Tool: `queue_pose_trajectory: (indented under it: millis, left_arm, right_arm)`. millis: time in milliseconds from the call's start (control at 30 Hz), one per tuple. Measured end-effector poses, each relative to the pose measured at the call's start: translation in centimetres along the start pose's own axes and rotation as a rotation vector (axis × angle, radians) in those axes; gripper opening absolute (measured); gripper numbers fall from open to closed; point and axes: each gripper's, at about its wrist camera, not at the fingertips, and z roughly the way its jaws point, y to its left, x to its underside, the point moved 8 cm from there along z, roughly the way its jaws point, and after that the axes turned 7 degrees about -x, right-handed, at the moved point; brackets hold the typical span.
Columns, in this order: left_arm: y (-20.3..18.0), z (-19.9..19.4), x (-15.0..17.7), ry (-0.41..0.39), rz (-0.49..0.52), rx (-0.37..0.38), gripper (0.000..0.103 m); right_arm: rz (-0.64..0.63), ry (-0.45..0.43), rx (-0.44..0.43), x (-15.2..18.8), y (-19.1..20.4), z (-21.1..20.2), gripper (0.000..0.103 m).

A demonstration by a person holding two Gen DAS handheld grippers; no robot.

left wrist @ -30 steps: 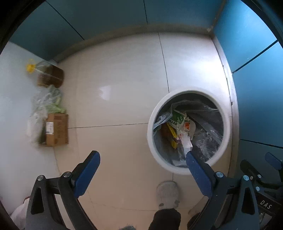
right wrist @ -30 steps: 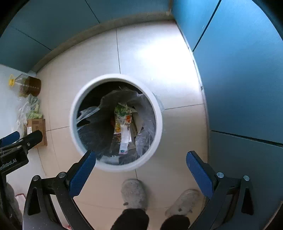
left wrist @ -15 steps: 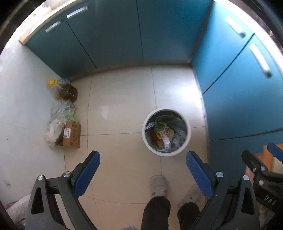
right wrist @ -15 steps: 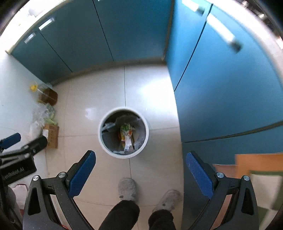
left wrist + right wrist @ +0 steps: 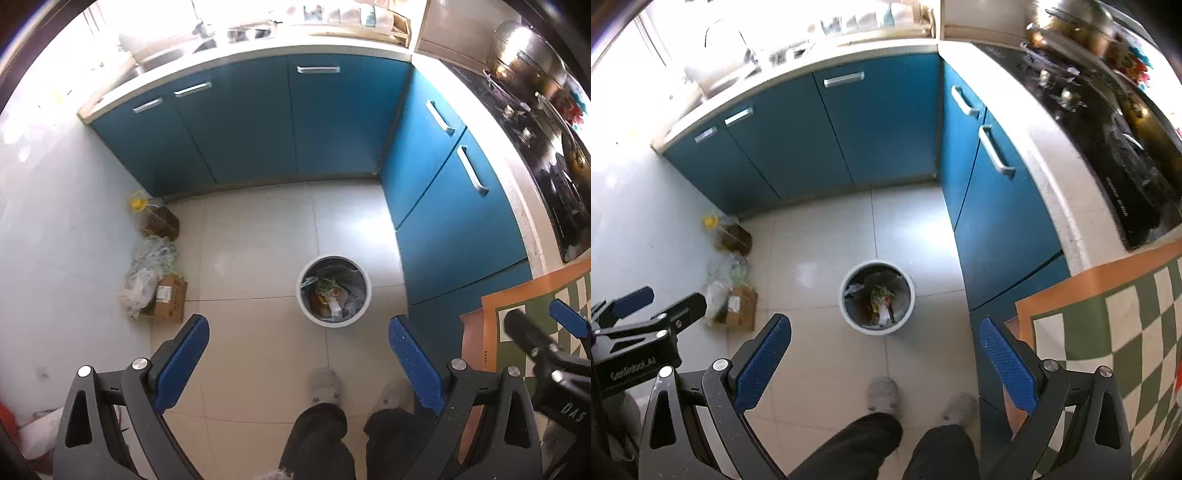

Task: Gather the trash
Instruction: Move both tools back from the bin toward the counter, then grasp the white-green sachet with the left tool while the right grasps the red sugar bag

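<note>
A round white trash bin point(image 5: 364, 280) point(image 5: 911, 288) lined with a clear bag stands on the tiled floor far below, holding colourful wrappers point(image 5: 325, 291) point(image 5: 881, 295). My left gripper point(image 5: 297, 347) hangs high above the floor, open, with nothing between its blue pads. My right gripper point(image 5: 884, 345) is equally high, open and empty. Each gripper appears at the edge of the other's view: the right gripper point(image 5: 546, 332) in the left wrist view, the left gripper point(image 5: 642, 310) in the right wrist view.
Blue cabinets point(image 5: 258, 118) line the back and right. A stove with pots point(image 5: 532, 92) sits on the right counter. A checkered cloth point(image 5: 1115, 339) covers a surface at right. An oil bottle point(image 5: 157, 218), plastic bags point(image 5: 147, 273) and a cardboard box point(image 5: 168, 299) lie left. A person's slippered feet point(image 5: 325, 384) stand below.
Both grippers have risen far from the bin, which now looks small. The counters, stove and checkered cloth have come into view. Both stay open.
</note>
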Motion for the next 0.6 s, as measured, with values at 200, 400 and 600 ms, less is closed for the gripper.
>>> queue_pose_trajectory:
  millis: [200,400,600]
  left_arm:
    - [-2.6,-4.0,-0.9,-0.061,0.037,-0.075,0.099]
    - [-12.2,-7.9,-2.0,-0.136,0.173,-0.063,0.099]
    - [-29.3,-9.5,-1.0,-0.186,0.406,-0.007,0.099]
  right_arm:
    - [0.104,-0.049,-0.099,-1.0,-2.7,-3.2,0.103]
    - [0.352,-0.176,-0.078,-0.7,-13.6,-10.1,0.103]
    - [0.712,-0.254,0.203,6.8,-34.9,-18.3,0.103]
